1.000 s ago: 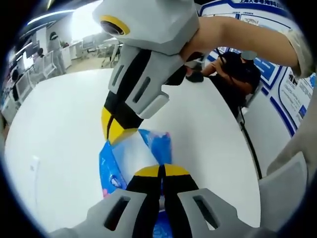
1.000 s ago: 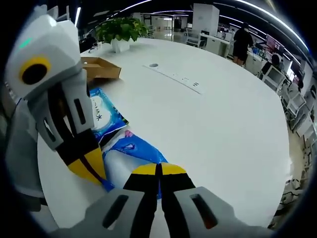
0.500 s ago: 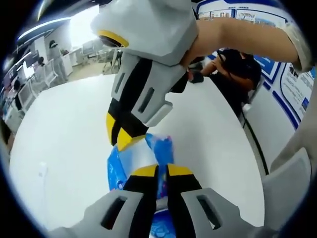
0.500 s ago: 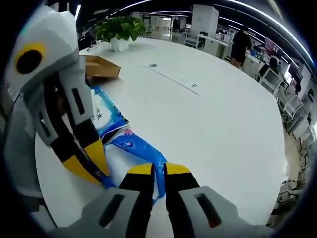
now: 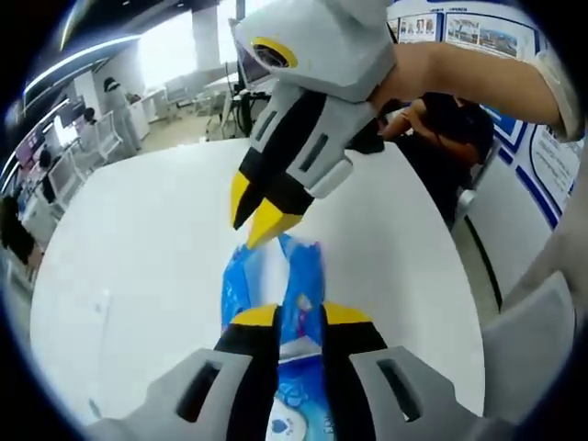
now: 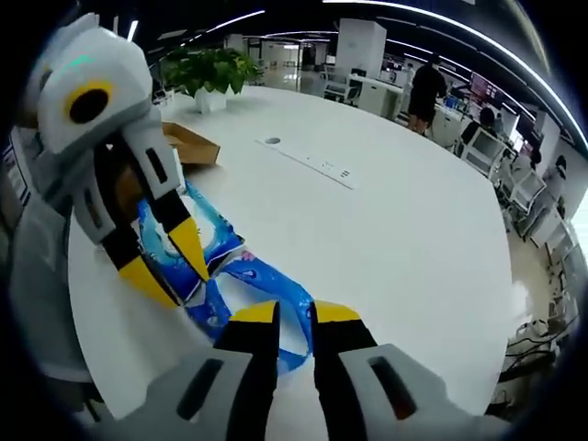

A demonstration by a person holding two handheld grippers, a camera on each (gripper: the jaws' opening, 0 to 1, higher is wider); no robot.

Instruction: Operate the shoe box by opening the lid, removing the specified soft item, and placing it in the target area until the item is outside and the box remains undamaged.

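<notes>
Blue-and-white plastic marks the one soft pack [image 5: 276, 303] in the left gripper view: it lies on the white table [image 5: 138, 257], long axis running near to far, between the slightly parted jaws of the left gripper [image 5: 299, 317], while the right gripper [image 5: 257, 209], jaws slightly parted, hovers just beyond its far end. In the right gripper view two blue packs appear, the soft pack [image 6: 266, 285] between the right gripper [image 6: 294, 314] jaws, which stand slightly apart, and a second pack [image 6: 184, 248] left under the left gripper [image 6: 165, 262], with one cardboard shoe box [image 6: 188, 142] farther left.

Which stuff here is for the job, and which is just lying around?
For the job:
- soft blue-and-white plastic packet
- open brown cardboard shoe box
- left hand-held gripper
- right hand-held gripper

Just lying about:
- green leafy potted plant
- white round table
</notes>
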